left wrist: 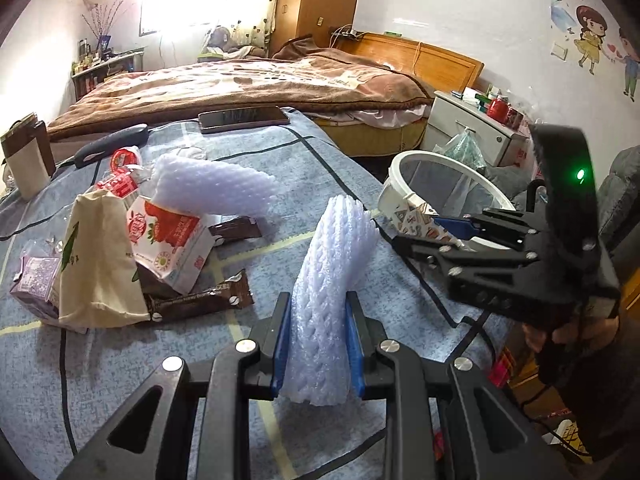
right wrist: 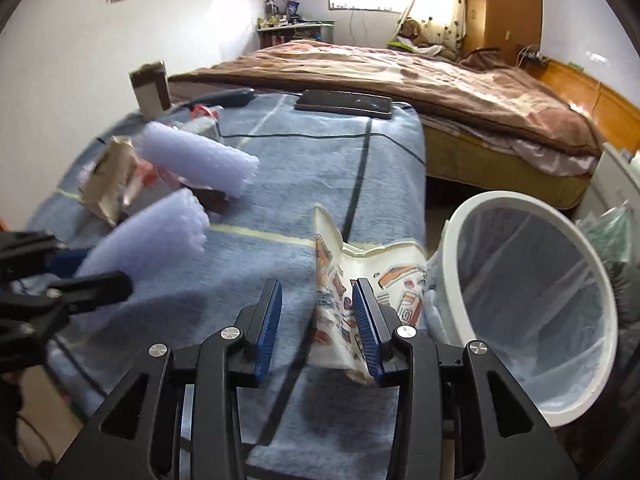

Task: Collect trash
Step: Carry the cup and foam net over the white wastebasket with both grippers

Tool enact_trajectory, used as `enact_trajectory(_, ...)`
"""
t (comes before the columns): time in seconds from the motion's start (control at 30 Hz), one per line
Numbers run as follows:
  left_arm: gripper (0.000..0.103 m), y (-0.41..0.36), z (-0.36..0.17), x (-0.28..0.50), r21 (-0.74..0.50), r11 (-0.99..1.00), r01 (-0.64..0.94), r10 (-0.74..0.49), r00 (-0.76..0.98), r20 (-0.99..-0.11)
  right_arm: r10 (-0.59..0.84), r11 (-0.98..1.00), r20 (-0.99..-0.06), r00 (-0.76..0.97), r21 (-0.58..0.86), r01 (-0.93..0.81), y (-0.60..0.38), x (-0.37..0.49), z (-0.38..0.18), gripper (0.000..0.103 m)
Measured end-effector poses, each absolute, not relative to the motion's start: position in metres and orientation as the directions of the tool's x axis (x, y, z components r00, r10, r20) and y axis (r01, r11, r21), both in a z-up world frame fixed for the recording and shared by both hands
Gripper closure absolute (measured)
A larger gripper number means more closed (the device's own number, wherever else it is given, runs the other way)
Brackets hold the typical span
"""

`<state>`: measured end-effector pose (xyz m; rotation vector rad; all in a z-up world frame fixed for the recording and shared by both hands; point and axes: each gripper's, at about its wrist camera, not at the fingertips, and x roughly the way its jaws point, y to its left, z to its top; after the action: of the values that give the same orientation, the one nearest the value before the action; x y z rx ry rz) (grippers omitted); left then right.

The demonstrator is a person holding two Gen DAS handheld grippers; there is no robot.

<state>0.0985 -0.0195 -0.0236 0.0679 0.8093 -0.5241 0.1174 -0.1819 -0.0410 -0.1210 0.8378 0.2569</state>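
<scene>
Your left tool (left wrist: 316, 344) is clamped on a white foam net sleeve (left wrist: 332, 280), both blue pads pressed into its sides, and holds it above the blue blanket (left wrist: 280, 168) on the worktop, left of the white bin (right wrist: 532, 344).

Your right tool (right wrist: 318, 326) has its pads spread apart; a printed paper wrapper (right wrist: 340, 300) lies against the right-hand pad only (whether it hangs there or rests on the blanket, you cannot tell), just beside the bin's rim. The bin is lined with a clear bag and tilts its mouth toward you at the blanket's edge.

Farther left of the bin, a second foam sleeve (left wrist: 212, 188) rests on a heap of trash: a beige paper bag (left wrist: 96, 264), a strawberry carton (left wrist: 168, 236), a purple carton (left wrist: 34, 284) and brown snack wrappers (left wrist: 200, 300). Beyond the bin, at the blanket's far edge, lies a phone (left wrist: 244, 118), and behind it is the bed (left wrist: 240, 84).
</scene>
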Motion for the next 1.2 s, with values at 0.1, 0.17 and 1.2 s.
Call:
enact_trajectory(0.1, 0.077, -0.020, -0.024, 0.101, -0.148, 0.872, 0.467, -0.423, 0.568, -0.706, 0.151, 0.964, -0.740, 0.655, -0.037, -0.264, -0.181, 0.115, -0.044, 0.063)
enact_trajectory(0.17, 0.077, -0.021, -0.025, 0.102, -0.160, 0.873, 0.462, -0.428, 0.565, -0.705, 0.169, 0.967, -0.736, 0.656, -0.006, -0.256, -0.185, 0.115, -0.044, 0.064)
enact_trajectory(1.2, 0.076, -0.167, 0.022, 0.134, -0.167, 0.779, 0.604, -0.535, 0.502, -0.680, 0.155, 0.983, -0.619, 0.770, 0.174, -0.058, -0.313, 0.107, 0.018, 0.087)
